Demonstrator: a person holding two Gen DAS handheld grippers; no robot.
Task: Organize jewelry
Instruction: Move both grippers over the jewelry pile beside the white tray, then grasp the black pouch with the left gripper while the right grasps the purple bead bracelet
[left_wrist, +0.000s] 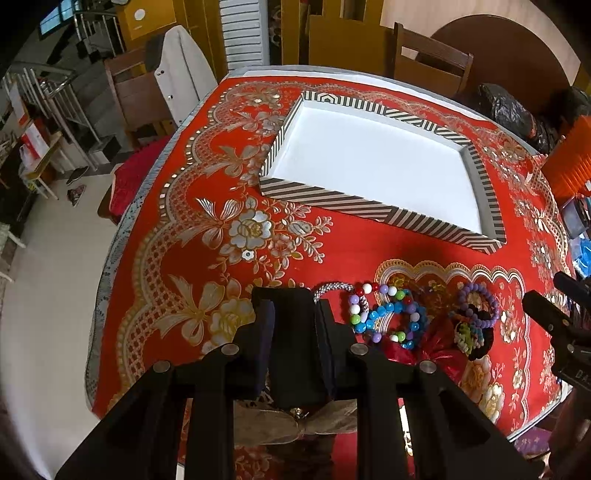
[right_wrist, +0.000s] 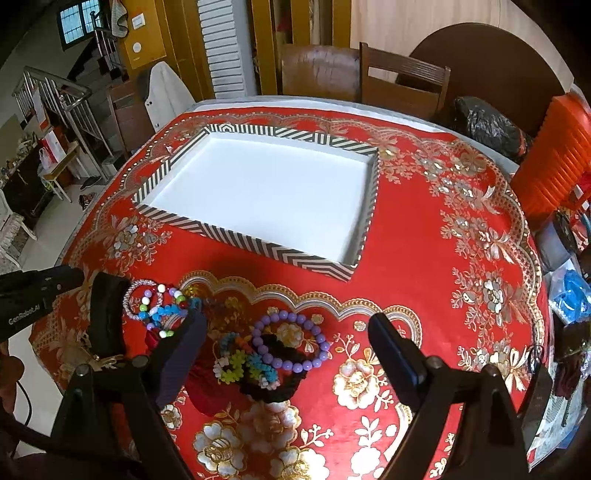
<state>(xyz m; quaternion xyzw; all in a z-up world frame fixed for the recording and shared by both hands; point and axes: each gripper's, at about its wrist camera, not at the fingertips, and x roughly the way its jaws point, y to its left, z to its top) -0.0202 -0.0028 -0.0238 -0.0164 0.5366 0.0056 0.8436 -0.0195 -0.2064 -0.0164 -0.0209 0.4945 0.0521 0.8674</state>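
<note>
While the left gripper (left_wrist: 293, 325) is clenching a flat black piece (left_wrist: 295, 354) between its two fingers, the jaws are standing only as far apart as that piece is thick. From the right wrist view the same black piece (right_wrist: 107, 314) is showing at nine o'clock, its lower end carrying a small gold clasp. The right gripper (right_wrist: 286, 345) is hanging released, its fingers (right_wrist: 393, 354) spread wide and touching nothing, with the bracelet pile lying between them on the red tablecloth (right_wrist: 424, 236).

Nearest in that pile, a purple bead bracelet (right_wrist: 291, 341) is lying over dark hair ties (right_wrist: 275, 384) and a multicoloured flower band (right_wrist: 243, 365). Toward ten o'clock, a blue bead bracelet (right_wrist: 166, 312) is overlapping a mixed-colour bead bracelet (right_wrist: 162, 299) and a silver sparkly bangle (right_wrist: 135, 295).

Farther off, at twelve o'clock, a shallow striped tray (right_wrist: 243, 238) is sitting on the cloth well apart from the jewellery, showing only its white floor.
</note>
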